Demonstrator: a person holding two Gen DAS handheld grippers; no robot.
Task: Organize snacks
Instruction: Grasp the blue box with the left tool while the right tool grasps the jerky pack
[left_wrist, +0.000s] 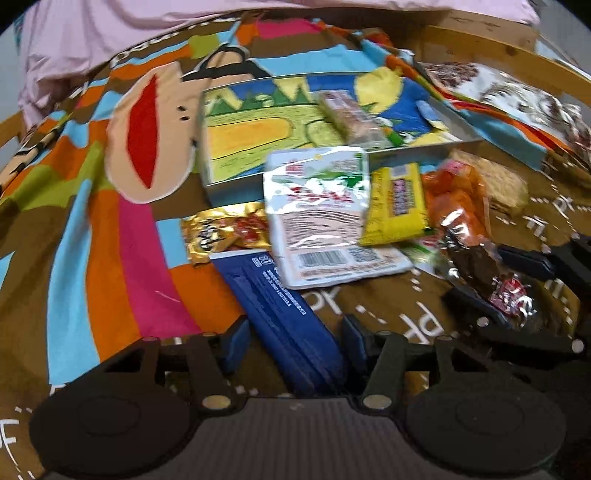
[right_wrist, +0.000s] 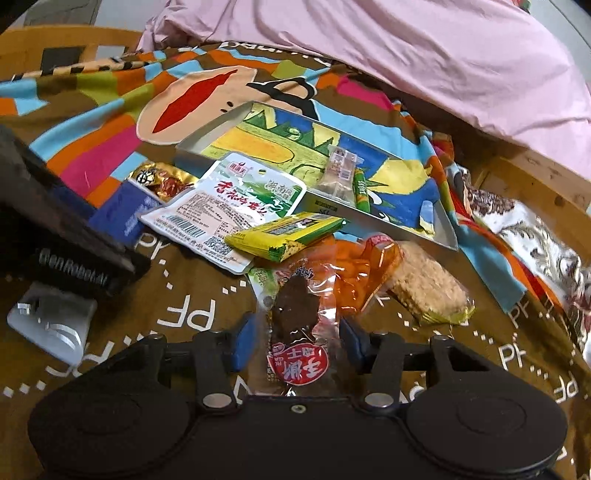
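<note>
**Snacks being gathered toward the tin, one packet per hand**

Snacks are lying in a loose heap on the patterned bedspread (right_wrist: 177, 317), just ahead of both pairs of fingers, with the shallow tin tray (right_wrist: 207, 142) beyond them holding only a couple of small packets.

The right gripper (right_wrist: 295, 338) is straddling the clear packet of dark dried snack (right_wrist: 295, 314): its blue fingers (right_wrist: 243, 339) are standing apart on either side of the wrapper, apparently not yet squeezing it. The left gripper (left_wrist: 290, 341) is doing the same with the blue packet (left_wrist: 280, 317), whose near end is sitting between the fingers (left_wrist: 234, 345); those too are spread wider than the packet.

To do this well, each hand is probably best closing on the body of its packet, not on the thin sealed edge, since slick film is likely to slide out of a shallow pinch. The blue packet is lying partly under the white barcode pouch (left_wrist: 321, 218), so drawing it back toward the fingers before lifting should avoid dragging that pouch along. On the right, the orange packet (right_wrist: 354, 280) and the rice cracker bar (right_wrist: 428, 291) are lying just beyond the fingertips, with the orange one touching the dark packet; a straight lift seems safer than a sweep. The yellow bar (right_wrist: 288, 232) is resting further ahead, near the tray wall.
</note>
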